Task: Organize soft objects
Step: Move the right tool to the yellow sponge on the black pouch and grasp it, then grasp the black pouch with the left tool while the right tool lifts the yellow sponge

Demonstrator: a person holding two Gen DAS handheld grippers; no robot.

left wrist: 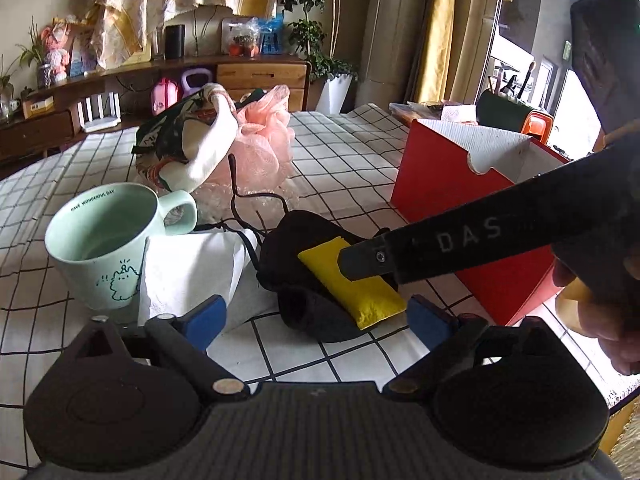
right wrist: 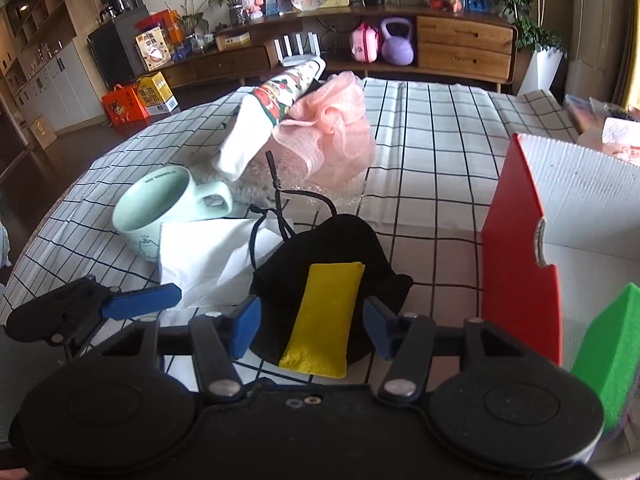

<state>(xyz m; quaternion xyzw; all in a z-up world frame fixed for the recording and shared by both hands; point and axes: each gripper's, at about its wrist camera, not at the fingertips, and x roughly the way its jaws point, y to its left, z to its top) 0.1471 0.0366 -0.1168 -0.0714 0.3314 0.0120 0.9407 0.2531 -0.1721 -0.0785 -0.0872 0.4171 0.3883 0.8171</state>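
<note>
The yellow pouch [right wrist: 324, 316] lies on a black cloth [right wrist: 340, 240] on the tabletop [right wrist: 432, 152]. It looks squishy and light, so pinch its middle. Right claw [right wrist: 312, 330] straddles it, not yet gripping; left claw [left wrist: 316, 316] is released.

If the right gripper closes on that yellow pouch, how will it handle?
The yellow pouch looks soft and filled, so it probably dents and sags rather than staying stiff. It lies on the black mask, which might drag along. It seems unlikely to roll.
</note>
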